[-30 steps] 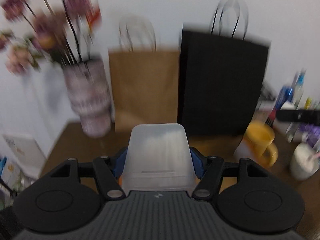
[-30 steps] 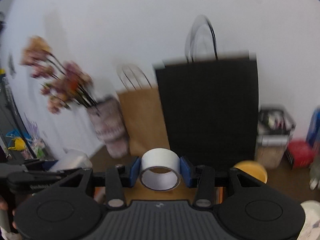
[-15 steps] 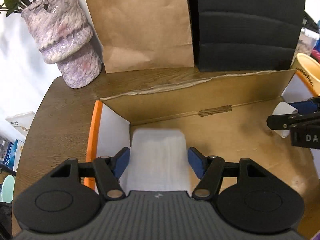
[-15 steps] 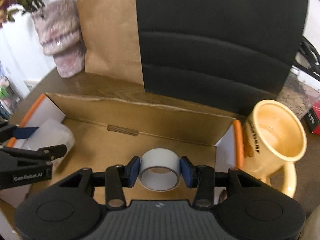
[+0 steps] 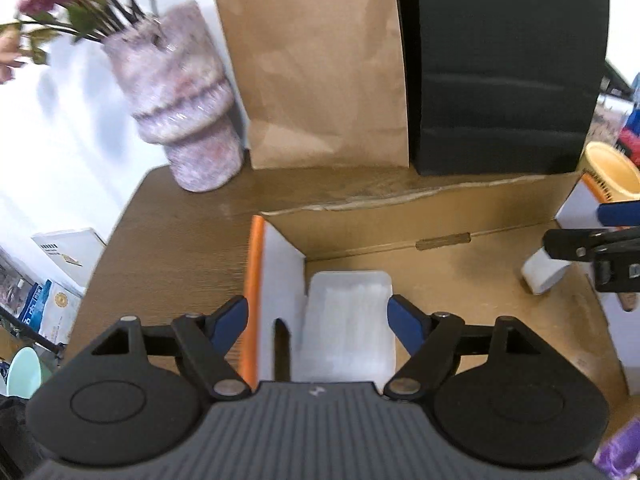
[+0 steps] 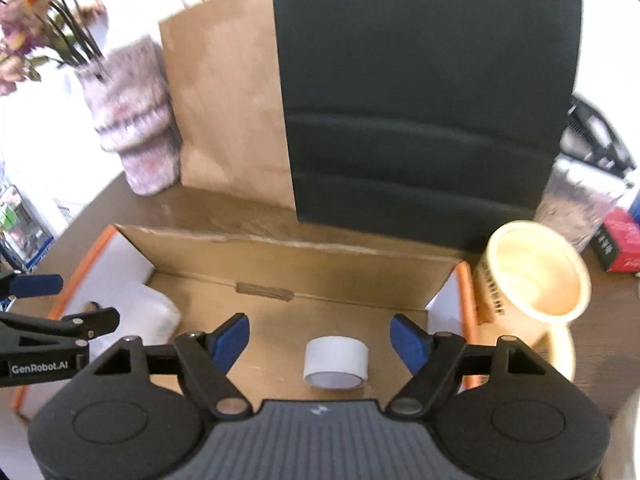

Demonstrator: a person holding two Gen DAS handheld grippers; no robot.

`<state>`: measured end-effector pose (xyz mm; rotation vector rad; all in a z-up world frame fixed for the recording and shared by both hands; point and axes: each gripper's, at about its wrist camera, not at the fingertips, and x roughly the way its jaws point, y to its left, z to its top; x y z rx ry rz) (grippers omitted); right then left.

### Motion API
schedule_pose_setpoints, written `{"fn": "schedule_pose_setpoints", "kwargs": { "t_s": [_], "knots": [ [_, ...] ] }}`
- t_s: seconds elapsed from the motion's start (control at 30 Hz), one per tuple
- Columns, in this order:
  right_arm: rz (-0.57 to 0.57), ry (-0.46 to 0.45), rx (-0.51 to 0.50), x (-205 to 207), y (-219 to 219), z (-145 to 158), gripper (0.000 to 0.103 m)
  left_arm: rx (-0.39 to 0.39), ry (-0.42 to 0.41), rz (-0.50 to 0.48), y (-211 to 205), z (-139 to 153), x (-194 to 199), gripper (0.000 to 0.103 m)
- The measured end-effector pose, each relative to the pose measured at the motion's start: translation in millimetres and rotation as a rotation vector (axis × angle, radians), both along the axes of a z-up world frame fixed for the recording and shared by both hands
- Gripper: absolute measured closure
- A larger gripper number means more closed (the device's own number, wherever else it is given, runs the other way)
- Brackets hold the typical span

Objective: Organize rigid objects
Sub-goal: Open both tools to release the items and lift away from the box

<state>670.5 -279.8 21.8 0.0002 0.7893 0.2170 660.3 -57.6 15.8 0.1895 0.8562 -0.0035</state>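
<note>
Both grippers, left point(image 5: 318, 316) and right point(image 6: 319, 334), just opened, releasing tub point(image 5: 348, 320) and tape roll point(image 6: 336, 362) (light, stiff; pinch its sides).

Both grippers tilt downward. The left gripper point(image 5: 318, 320) has just been opening; its blue pads point(image 5: 404, 322) stand clear of the white container point(image 5: 348, 320) between them. The right gripper point(image 6: 320, 334) has also just been opening, its jaws spread wide, neither pad touching the tape roll point(image 6: 336, 362) lying between them.
</note>
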Motion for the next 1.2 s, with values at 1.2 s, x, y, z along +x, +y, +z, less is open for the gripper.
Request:
{"fn": "schedule_pose_setpoints", "kwargs": {
  "t_s": [1.2],
  "knots": [
    [0.039,-0.515,0.037,-353,-42,311,0.014,0.042,-0.578,-0.207,35,343,-331,0.014]
  ]
}}
